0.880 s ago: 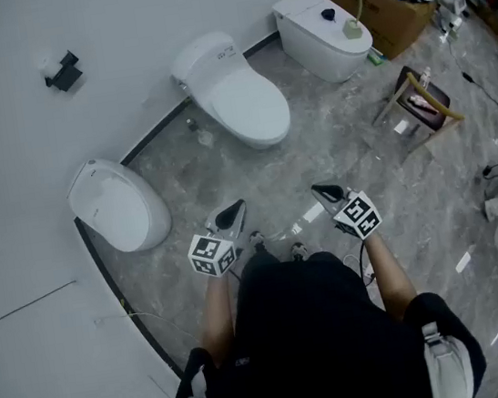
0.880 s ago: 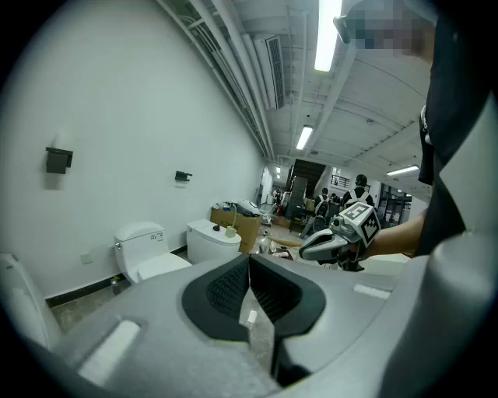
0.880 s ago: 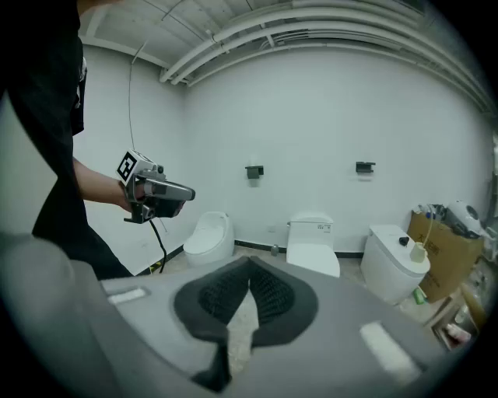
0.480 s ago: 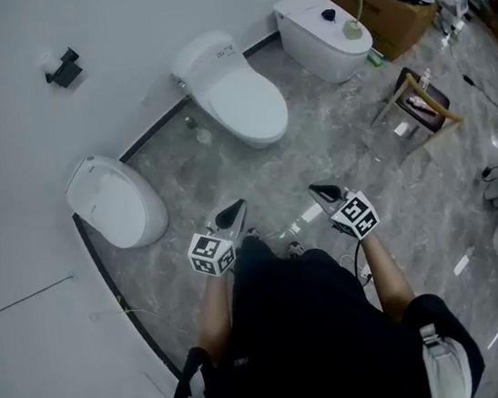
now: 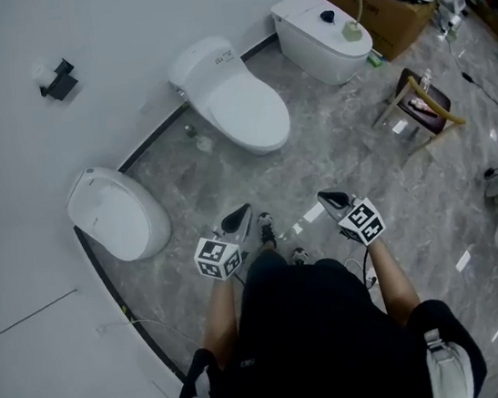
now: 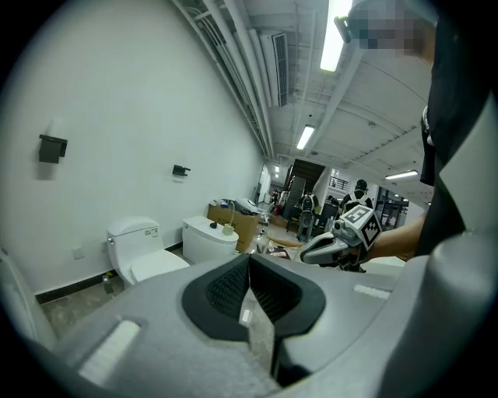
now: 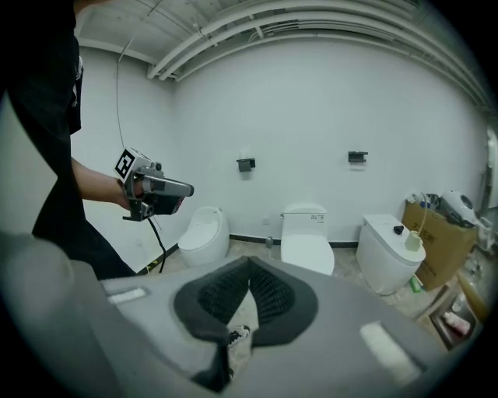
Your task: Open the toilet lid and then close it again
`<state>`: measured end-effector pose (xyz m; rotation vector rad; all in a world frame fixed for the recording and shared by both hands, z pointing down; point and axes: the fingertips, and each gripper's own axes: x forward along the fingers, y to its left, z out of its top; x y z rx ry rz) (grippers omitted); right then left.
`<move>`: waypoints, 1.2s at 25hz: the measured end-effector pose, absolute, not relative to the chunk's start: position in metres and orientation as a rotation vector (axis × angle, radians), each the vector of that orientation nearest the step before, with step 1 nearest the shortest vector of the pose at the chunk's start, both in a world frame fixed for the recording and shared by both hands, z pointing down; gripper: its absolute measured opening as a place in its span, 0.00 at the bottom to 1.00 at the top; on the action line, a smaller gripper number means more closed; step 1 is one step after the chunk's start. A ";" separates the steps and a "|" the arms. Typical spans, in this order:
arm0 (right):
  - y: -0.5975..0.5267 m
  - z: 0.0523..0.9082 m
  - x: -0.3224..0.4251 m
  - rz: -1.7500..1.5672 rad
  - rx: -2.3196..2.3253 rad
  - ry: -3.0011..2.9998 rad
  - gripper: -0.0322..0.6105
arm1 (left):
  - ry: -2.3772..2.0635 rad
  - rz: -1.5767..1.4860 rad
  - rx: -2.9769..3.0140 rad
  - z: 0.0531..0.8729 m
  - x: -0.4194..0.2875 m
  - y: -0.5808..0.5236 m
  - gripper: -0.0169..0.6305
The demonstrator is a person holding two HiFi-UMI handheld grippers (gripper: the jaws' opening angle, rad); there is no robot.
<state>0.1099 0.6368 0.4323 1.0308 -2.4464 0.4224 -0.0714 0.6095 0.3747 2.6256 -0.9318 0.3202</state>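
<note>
jaws shut, empty — toilet lid (image 5: pixel 241 107) well apart

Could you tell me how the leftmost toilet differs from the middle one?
The leftmost toilet is a smooth egg shape with no separate tank; the middle toilet has a boxy tank against the wall. The leftmost toilet's top is domed; the middle toilet's lid lies flat, lower than its tank. Both are white, lids shut.
</note>
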 end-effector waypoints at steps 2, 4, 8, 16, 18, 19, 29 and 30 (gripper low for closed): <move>0.622 0.431 0.110 0.437 1.056 -2.446 0.05 | -0.917 0.314 2.620 0.379 -0.074 0.593 0.05; 0.608 0.429 0.111 0.458 1.080 -2.449 0.05 | -0.903 0.313 2.615 0.383 -0.076 0.577 0.05; 0.583 0.430 0.108 0.473 1.102 -2.420 0.05 | -0.870 0.299 2.608 0.386 -0.079 0.546 0.05; 0.526 0.438 0.089 0.476 1.114 -2.373 0.05 | -0.798 0.306 2.605 0.397 -0.091 0.483 0.05; 0.510 0.441 0.082 0.465 1.126 -2.348 0.05 | -0.773 0.311 2.605 0.401 -0.097 0.466 0.05; 0.503 0.443 0.077 0.464 1.134 -2.337 0.05 | -0.759 0.318 2.602 0.405 -0.102 0.458 0.05; 0.456 0.436 0.078 0.498 1.273 -2.284 0.05 | -0.627 0.341 2.667 0.400 -0.099 0.386 0.05; 0.452 0.438 0.077 0.504 1.279 -2.282 0.05 | -0.621 0.345 2.675 0.399 -0.099 0.380 0.05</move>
